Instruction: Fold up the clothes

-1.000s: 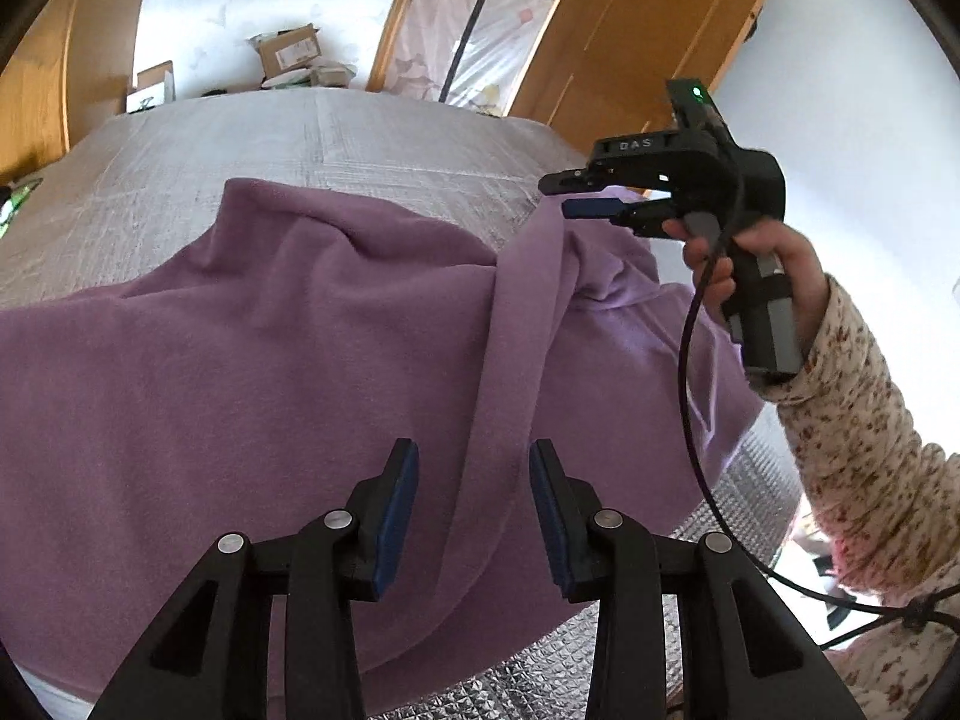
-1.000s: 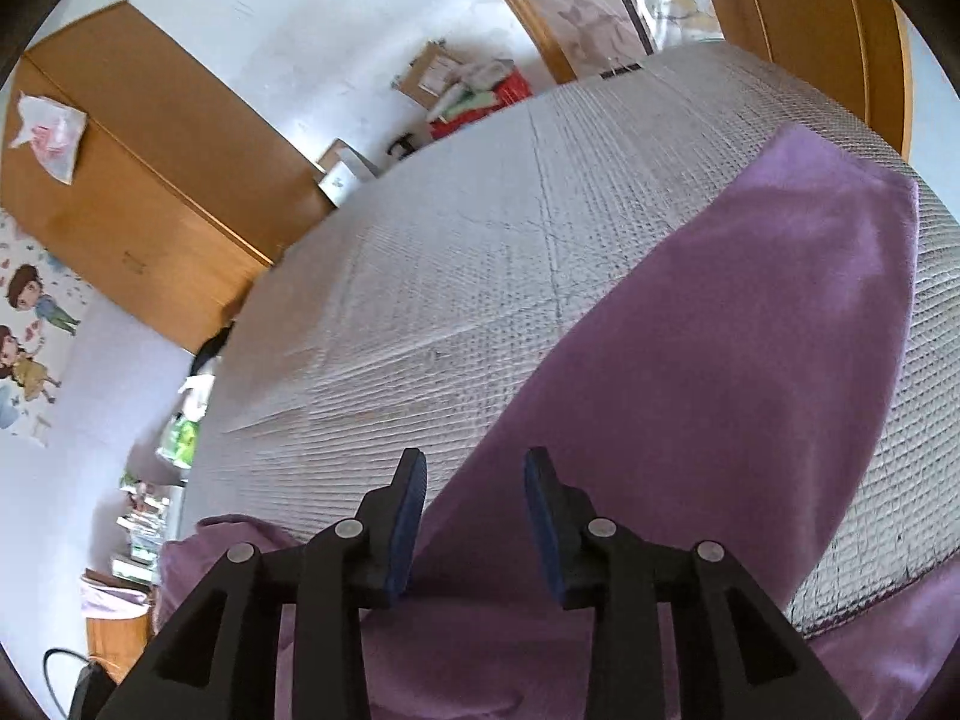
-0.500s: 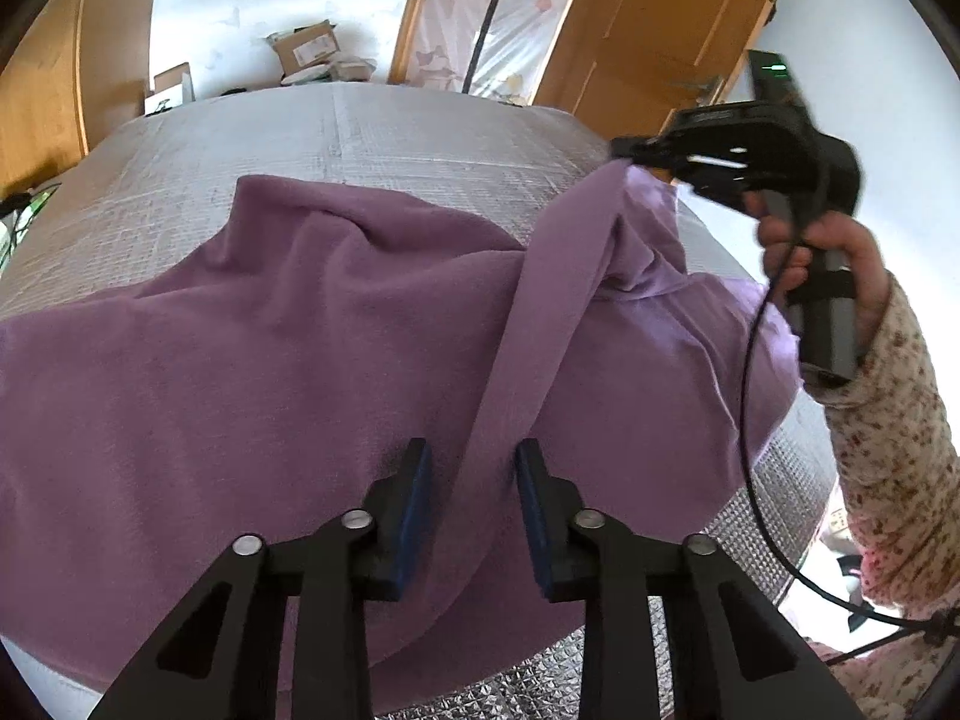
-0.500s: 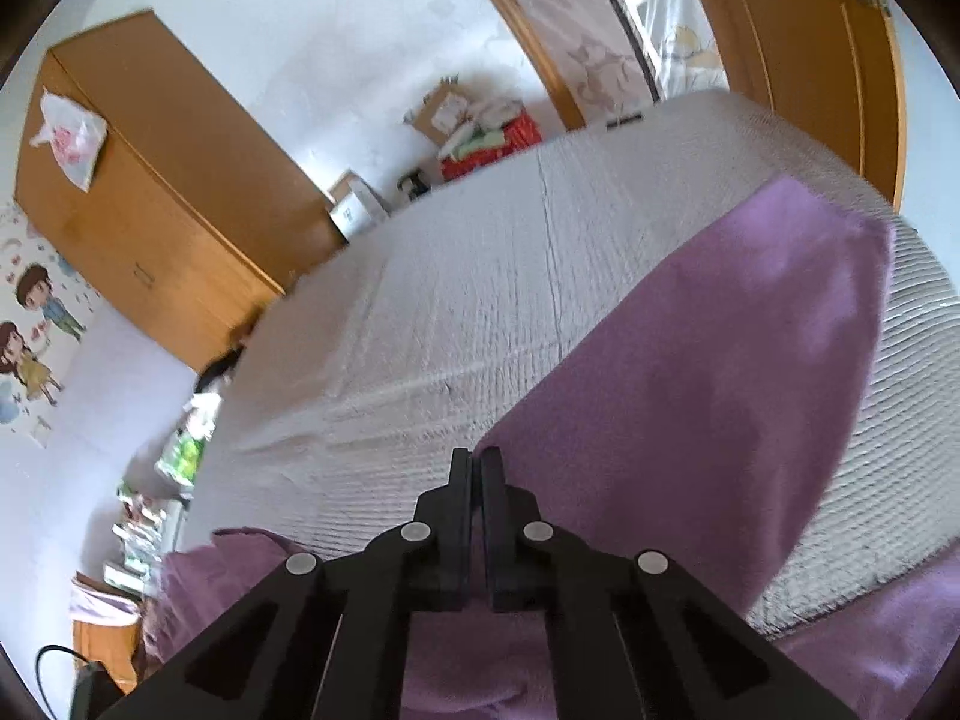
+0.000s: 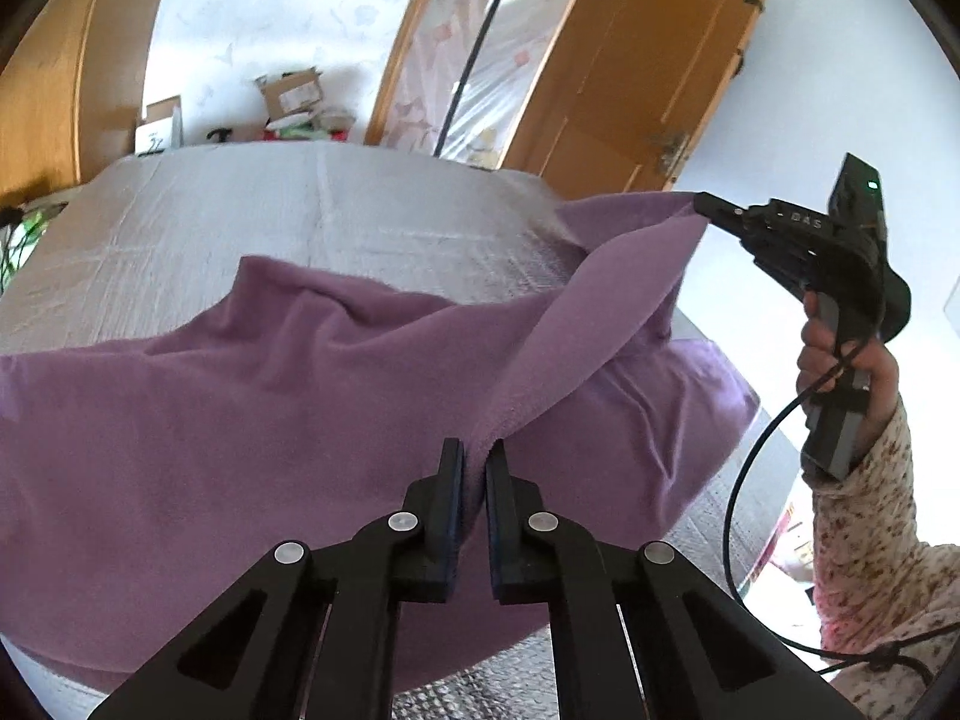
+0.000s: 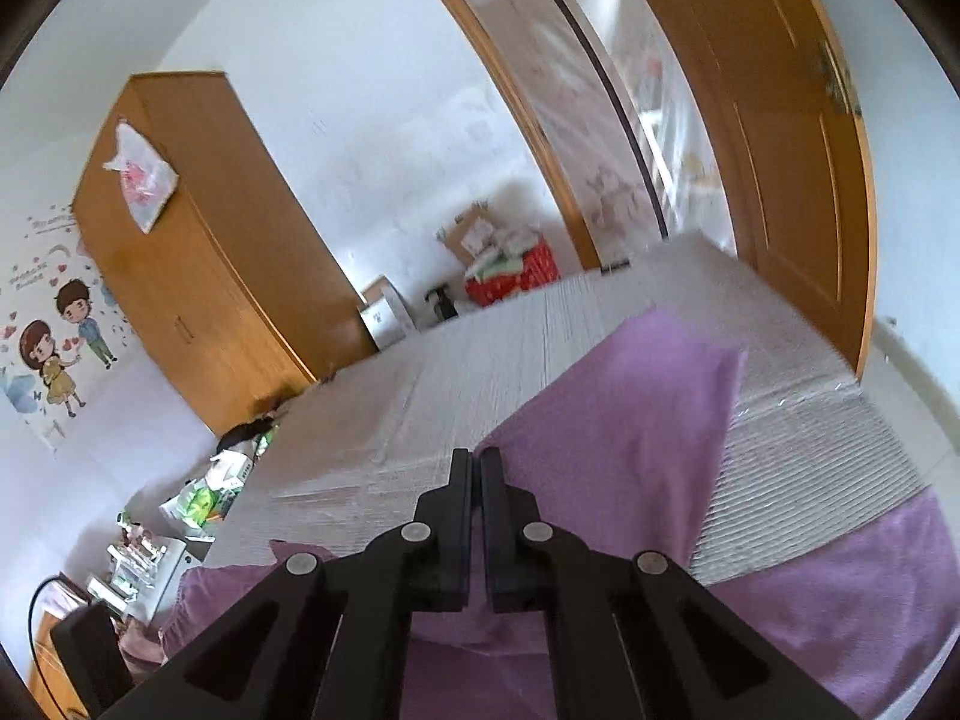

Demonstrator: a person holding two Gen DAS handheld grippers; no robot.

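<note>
A purple fleece garment (image 5: 252, 396) lies spread over a bed with a silver quilted cover (image 5: 252, 210). My left gripper (image 5: 474, 462) is shut on the near end of a folded ridge of the purple cloth. That ridge stretches up to the right, where my right gripper (image 5: 705, 207) pinches its far end in the air, held by a hand in a floral sleeve (image 5: 870, 534). In the right wrist view my right gripper (image 6: 476, 468) is shut on the garment (image 6: 630, 438), which hangs down from its tips onto the bed (image 6: 432, 396).
A wooden door (image 5: 660, 72) and a doorway hung with plastic sheet stand beyond the bed. Cardboard boxes (image 5: 288, 93) sit by the far wall. A wooden wardrobe (image 6: 198, 276) is at the left, with clutter (image 6: 204, 498) on the floor beside the bed. A black cable (image 5: 756, 462) trails from the right gripper.
Both grippers went from open to shut on the purple cloth. The right gripper has lifted its end up and to the right, pulling the ridge taut.
</note>
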